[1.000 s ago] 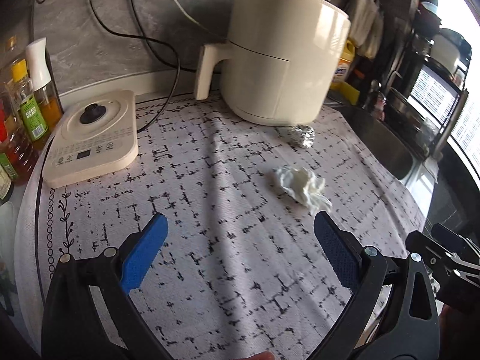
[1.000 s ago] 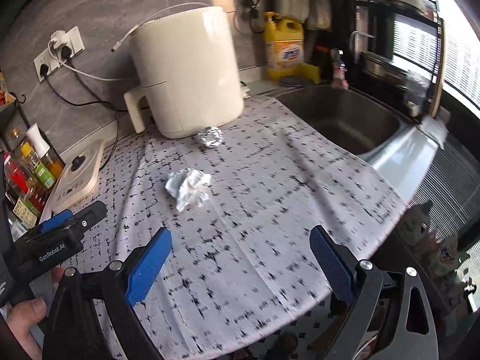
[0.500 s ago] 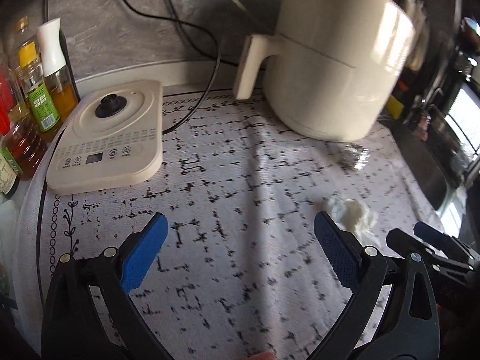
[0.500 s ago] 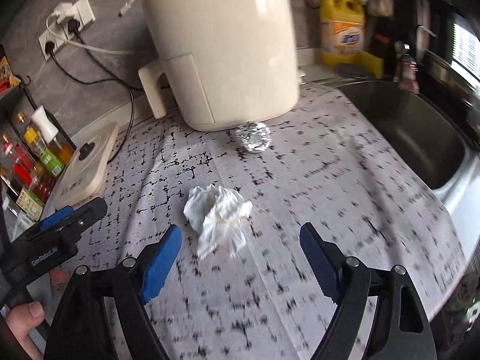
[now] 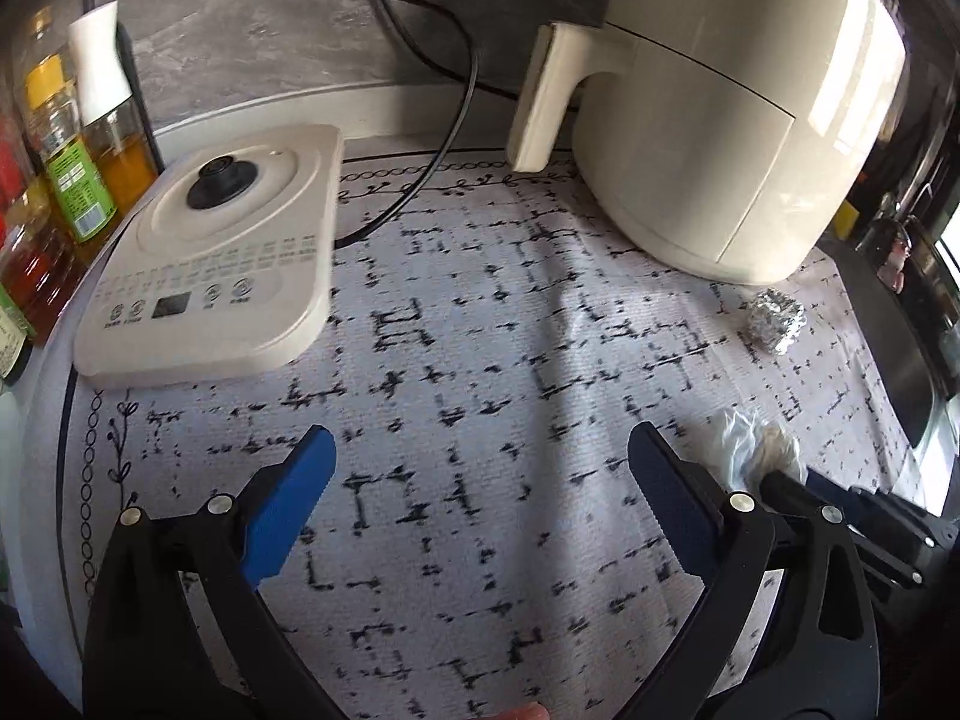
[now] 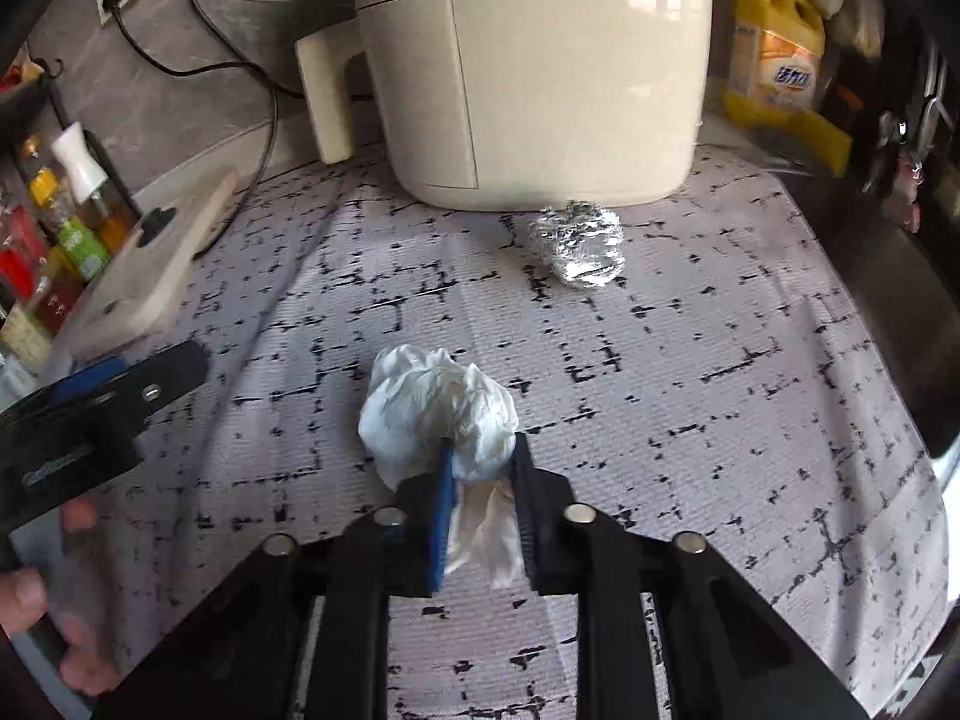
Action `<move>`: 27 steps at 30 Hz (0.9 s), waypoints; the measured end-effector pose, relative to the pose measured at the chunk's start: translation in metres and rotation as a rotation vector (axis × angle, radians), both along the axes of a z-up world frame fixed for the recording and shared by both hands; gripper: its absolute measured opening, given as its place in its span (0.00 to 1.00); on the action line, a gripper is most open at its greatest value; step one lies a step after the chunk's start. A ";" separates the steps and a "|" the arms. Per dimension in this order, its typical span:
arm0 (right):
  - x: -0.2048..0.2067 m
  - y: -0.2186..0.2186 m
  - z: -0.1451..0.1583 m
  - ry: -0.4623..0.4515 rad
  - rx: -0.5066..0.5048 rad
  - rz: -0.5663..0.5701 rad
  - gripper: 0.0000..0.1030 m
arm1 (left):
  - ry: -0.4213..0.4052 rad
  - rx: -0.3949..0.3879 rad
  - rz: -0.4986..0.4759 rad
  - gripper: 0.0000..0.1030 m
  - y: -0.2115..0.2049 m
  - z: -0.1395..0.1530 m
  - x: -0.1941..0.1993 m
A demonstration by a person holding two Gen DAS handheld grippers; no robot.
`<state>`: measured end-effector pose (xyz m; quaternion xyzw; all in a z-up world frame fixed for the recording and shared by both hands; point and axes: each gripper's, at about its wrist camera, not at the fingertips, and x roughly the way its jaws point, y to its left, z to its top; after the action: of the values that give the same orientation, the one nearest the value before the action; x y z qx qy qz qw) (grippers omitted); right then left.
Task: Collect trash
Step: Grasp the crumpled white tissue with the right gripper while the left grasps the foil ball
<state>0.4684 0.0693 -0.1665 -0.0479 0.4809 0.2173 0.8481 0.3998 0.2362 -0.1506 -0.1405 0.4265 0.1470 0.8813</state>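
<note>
We've got our right gripper (image 6: pixel 480 462) down on the crumpled white paper tissue (image 6: pixel 435 408), and its jaws have just been closing: the blue pads now pinch the near end of the wad, with a loose tail of it hanging out between the black fingers (image 6: pixel 540 498). The tissue sits on the white counter mat with black dash markings (image 6: pixel 690 390), roughly mid-mat and well in front of the big cream air fryer (image 6: pixel 528 60).

The other bit of trash, a crumpled silver foil ball (image 6: pixel 579 246), lies on the mat just in front of the fryer's base, apart from the tissue. From the left wrist view it shows up at the far right, near the fryer's bottom edge.

Our left gripper (image 5: pixel 480 456) hangs over a bare stretch of mat with its blue-padded fingers (image 5: pixel 288 498) spread wide and nothing between them. The tissue and the right gripper's tip are just off to its right.

Further left there's a flat cream appliance base with a black knob and a button panel (image 5: pixel 228 264), with a black power cord (image 5: pixel 444 120) running behind it and a few oil and sauce bottles (image 5: pixel 90 138) against the grey wall. A yellow detergent jug (image 6: pixel 774 54) stands to the right of the fryer.
</note>
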 end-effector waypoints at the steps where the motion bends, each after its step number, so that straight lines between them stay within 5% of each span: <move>1: 0.001 -0.004 0.003 -0.008 0.004 -0.015 0.12 | -0.004 -0.001 -0.008 0.94 -0.002 0.001 0.004; 17: 0.016 -0.090 0.032 -0.082 0.064 -0.269 0.11 | -0.060 -0.016 -0.233 0.93 -0.085 0.009 0.068; 27: 0.017 -0.127 0.023 -0.053 0.071 -0.346 0.11 | -0.051 -0.017 -0.276 0.84 -0.117 0.006 0.106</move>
<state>0.4856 -0.0579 -0.1438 0.0599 0.4516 0.0836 0.8863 0.5060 0.1192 -0.1449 -0.0916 0.4205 0.0170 0.9025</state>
